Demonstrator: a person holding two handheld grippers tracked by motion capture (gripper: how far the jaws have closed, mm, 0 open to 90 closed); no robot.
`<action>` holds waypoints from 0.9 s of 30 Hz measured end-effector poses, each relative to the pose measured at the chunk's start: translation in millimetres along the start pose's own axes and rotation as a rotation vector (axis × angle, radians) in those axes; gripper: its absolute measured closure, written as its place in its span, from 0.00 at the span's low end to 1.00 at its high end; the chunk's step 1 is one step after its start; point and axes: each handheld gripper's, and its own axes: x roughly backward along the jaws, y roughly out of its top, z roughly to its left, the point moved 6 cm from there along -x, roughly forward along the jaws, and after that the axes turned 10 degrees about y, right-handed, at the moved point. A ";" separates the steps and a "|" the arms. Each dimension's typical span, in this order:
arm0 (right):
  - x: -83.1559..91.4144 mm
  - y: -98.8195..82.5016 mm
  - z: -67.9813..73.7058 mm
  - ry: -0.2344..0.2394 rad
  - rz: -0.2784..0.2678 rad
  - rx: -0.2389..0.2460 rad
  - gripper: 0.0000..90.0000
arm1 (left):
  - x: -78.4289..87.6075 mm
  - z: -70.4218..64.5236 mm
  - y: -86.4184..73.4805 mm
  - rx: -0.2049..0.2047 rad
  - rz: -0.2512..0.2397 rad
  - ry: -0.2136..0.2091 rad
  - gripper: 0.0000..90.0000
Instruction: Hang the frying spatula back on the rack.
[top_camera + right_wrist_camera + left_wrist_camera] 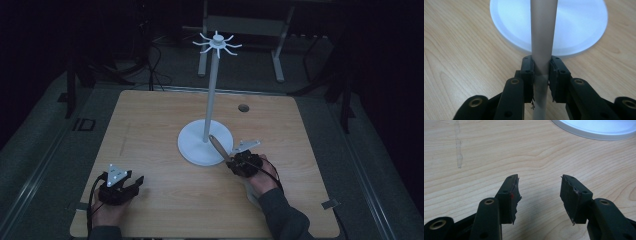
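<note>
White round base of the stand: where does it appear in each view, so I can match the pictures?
High view: white round base at the table's centre, just left of the right gripper.
Left gripper view: its rim at the top right edge.
Right gripper view: upper middle, behind the beige stick clamped in the jaws.
Shared landmark: the wood-grain table.

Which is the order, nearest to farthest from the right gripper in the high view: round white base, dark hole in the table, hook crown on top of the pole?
1. Round white base, just left of the right gripper.
2. Dark hole, farther back on the table.
3. Hook crown, high atop the pole.
</note>
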 end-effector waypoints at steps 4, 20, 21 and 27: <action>6.2 3.2 -0.4 -0.009 -0.032 -0.003 0.83 | -0.4 -0.3 -0.2 -0.003 0.001 0.000 0.55; 30.8 17.6 -1.0 -0.043 -0.156 -0.020 0.83 | 0.0 -0.2 0.0 0.000 -0.001 0.000 0.55; 32.1 18.4 -1.0 -0.044 -0.164 -0.022 0.83 | 0.1 -0.3 0.0 0.000 -0.001 0.000 0.55; 38.8 23.1 -0.7 -0.053 -0.204 -0.027 0.83 | 0.1 -0.2 0.0 0.000 -0.001 0.000 0.55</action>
